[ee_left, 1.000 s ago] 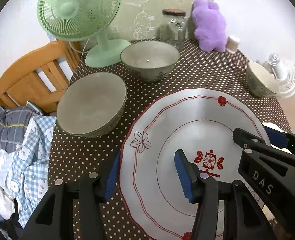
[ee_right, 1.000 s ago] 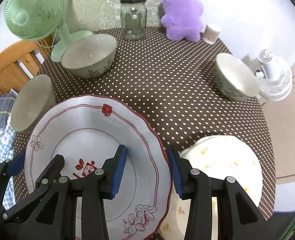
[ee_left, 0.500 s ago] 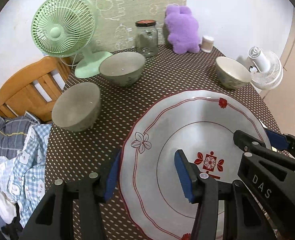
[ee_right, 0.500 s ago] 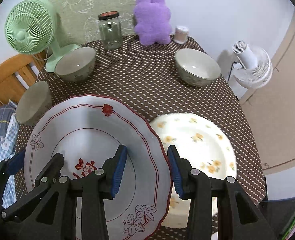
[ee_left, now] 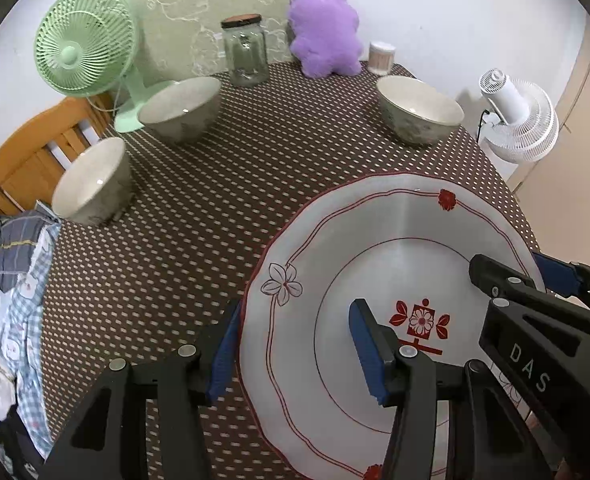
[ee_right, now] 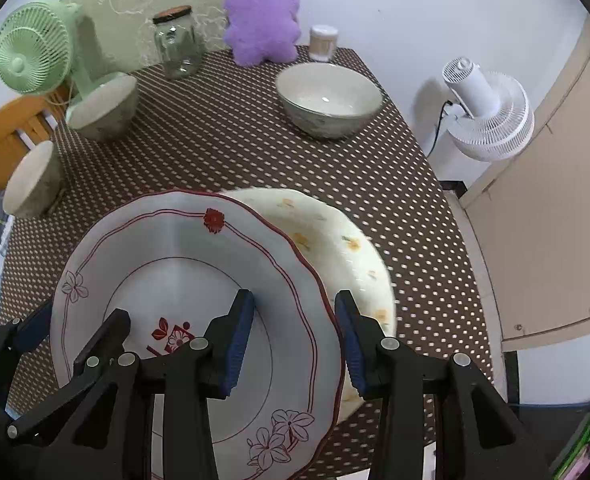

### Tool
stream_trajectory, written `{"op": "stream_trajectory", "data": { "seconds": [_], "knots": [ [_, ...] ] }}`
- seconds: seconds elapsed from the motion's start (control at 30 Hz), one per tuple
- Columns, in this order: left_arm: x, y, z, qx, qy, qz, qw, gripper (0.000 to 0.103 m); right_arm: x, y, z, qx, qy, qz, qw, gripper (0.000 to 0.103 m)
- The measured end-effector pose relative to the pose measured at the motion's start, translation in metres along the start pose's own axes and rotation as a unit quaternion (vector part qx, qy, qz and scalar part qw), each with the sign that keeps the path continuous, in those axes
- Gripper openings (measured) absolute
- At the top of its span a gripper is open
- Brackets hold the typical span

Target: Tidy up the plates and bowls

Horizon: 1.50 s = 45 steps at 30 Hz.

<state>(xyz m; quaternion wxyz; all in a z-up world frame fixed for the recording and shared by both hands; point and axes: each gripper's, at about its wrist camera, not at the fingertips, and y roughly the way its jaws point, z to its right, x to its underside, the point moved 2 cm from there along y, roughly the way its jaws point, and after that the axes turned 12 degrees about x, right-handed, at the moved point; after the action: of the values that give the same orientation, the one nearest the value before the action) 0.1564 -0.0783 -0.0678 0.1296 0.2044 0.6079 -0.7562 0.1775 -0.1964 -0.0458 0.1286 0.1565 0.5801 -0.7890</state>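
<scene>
With both the left gripper (ee_left: 295, 344) and right gripper (ee_right: 295, 336) clamped on its opposite rims, the red-trimmed plate (ee_right: 183, 280) could chip the yellow-flowered plate (ee_right: 335, 248) if lowered crookedly.

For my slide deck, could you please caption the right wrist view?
Both tools, right tool and left tool, grip a red-trimmed plate above a yellow-flowered plate on the dotted tablecloth.

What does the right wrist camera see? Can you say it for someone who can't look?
Two tongs, the right tongs and the left tongs, grip opposite rims of a big red-trimmed plate above a yellow-flowered plate on a polka-dot table. Farther back stand three bowls, a jar, a purple plush toy and a green fan.
</scene>
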Motion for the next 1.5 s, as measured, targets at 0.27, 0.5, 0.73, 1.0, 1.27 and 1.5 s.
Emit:
{"op": "stream_trajectory", "data": {
  "seconds": [0.27, 0.5, 0.73, 1.0, 1.27, 1.5],
  "knots": [
    [-0.003, 0.025, 0.032, 0.01, -0.001, -0.013, 0.9999, 0.054, 0.001, 0.025, 0.035, 0.01, 0.003, -0.011, 1.0, 0.046],
    [-0.005, 0.042, 0.041, 0.003, -0.001, -0.022, 0.9997, 0.054, 0.0, 0.04, 0.043, 0.007, -0.001, -0.021, 1.0, 0.045],
    [-0.007, 0.056, 0.042, -0.005, -0.004, -0.033, 0.9995, 0.054, -0.004, 0.052, 0.043, 0.002, -0.007, -0.026, 1.0, 0.045],
    [-0.01, 0.062, 0.046, -0.023, 0.011, -0.03, 0.9992, 0.054, -0.006, 0.058, 0.039, -0.002, -0.007, -0.028, 1.0, 0.045],
    [-0.01, 0.062, 0.044, -0.022, 0.019, -0.031, 0.9991, 0.054, 0.0, 0.051, 0.049, -0.014, -0.005, -0.038, 0.999, 0.045],
    [-0.01, 0.064, 0.044, -0.024, 0.023, -0.034, 0.9989, 0.054, 0.004, 0.047, 0.048, -0.004, -0.022, -0.037, 0.999, 0.029]
  ]
}}
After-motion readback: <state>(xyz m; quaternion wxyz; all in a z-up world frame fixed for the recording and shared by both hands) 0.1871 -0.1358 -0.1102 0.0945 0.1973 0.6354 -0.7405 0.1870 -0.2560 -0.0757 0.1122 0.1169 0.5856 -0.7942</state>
